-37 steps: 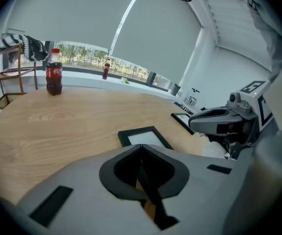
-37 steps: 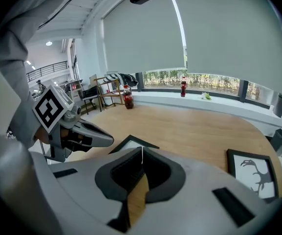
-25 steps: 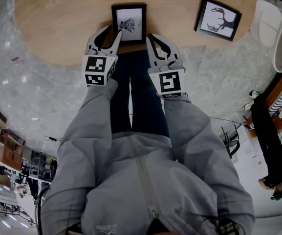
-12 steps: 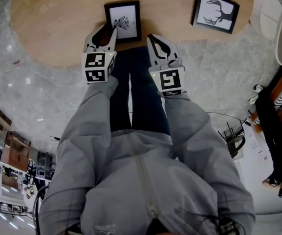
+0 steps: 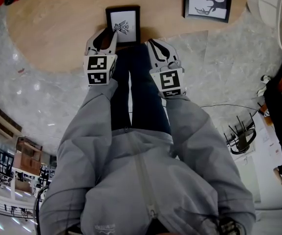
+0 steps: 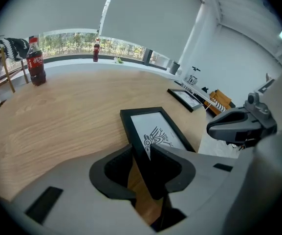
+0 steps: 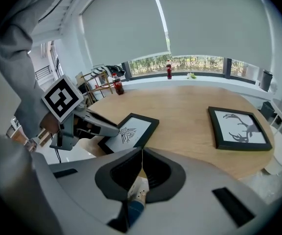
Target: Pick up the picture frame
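Frame border between closing jaws

The picture frame [image 5: 123, 24] lies flat on the round wooden bench [image 5: 57, 28], close to its near rim. The left tool [image 5: 104, 35] sits at the frame's near left corner, its jaws wide and closing with the black border between them. The right tool [image 5: 151, 43] hovers just right of the frame by the rim, jaws together and empty. An antler-print frame [image 5: 206, 3] lies well apart to the right.
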Motion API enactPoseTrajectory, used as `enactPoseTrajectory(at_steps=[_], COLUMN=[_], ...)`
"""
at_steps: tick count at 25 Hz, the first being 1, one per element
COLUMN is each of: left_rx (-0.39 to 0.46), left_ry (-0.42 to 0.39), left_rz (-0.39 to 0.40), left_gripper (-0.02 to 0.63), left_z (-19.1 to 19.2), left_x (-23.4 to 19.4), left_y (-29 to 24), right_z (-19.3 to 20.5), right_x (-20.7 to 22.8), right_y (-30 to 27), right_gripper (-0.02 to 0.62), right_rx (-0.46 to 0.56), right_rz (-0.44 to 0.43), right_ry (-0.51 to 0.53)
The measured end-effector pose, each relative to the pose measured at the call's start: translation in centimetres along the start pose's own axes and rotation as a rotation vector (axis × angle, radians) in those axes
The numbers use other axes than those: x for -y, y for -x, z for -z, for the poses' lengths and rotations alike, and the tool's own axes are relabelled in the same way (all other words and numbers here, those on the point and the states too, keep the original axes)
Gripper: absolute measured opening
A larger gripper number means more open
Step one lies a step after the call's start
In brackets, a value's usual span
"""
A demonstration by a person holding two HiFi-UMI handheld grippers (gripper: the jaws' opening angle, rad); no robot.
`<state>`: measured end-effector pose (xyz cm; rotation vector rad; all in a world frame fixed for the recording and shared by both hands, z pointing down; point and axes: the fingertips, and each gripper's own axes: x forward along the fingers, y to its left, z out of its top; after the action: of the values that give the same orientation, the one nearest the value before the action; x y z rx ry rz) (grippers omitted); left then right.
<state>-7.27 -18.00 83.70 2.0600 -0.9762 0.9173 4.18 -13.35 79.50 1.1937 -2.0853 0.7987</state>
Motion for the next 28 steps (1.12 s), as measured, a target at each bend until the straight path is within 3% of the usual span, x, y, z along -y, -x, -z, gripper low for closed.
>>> enactPoseTrajectory(at_steps=[7,12,21,22,23,24,28], left_rx=[-0.030,-0.049,-0.081,-0.082,-0.082,-0.082,-0.084], left_ry=[-0.070,-0.095,-0.125,-0.130,-0.133,-0.134,-0.145], left_rz=[0.043,0.059,0.079,0.081,0.081,0.081,0.088], left_gripper=[0.129,0.127,0.127,0.127,0.127,0.127,0.127], left_z=[0.7,0.9,0.9,0.9,0.9,0.9,1.0], left_x=[3.1,4.9,6.8,6.9,6.9,7.0,7.3], left_y=[-0.8,-1.1,-1.6,-1.7,-1.8,-1.8,-2.0], right_z=[1.7,3.8,5.7,5.9,6.1,6.3,6.8], right_x=[1.0,1.4,1.6,1.7,1.7,1.7,1.8], right_y=[1.2,1.7,2.0,1.8,1.5,1.2,0.3], right_gripper=[0.032,0.034,0.039,0.068,0.161,0.198,0.198], right_rx=[0.009,0.003,0.006,0.007,0.006,0.004,0.017], right_rz=[-0.001,-0.039,-0.127,-0.145,-0.167,-0.191,-0.260], right_ry=[-0.106,-0.258,-0.409,-0.442,-0.481,-0.524,-0.637])
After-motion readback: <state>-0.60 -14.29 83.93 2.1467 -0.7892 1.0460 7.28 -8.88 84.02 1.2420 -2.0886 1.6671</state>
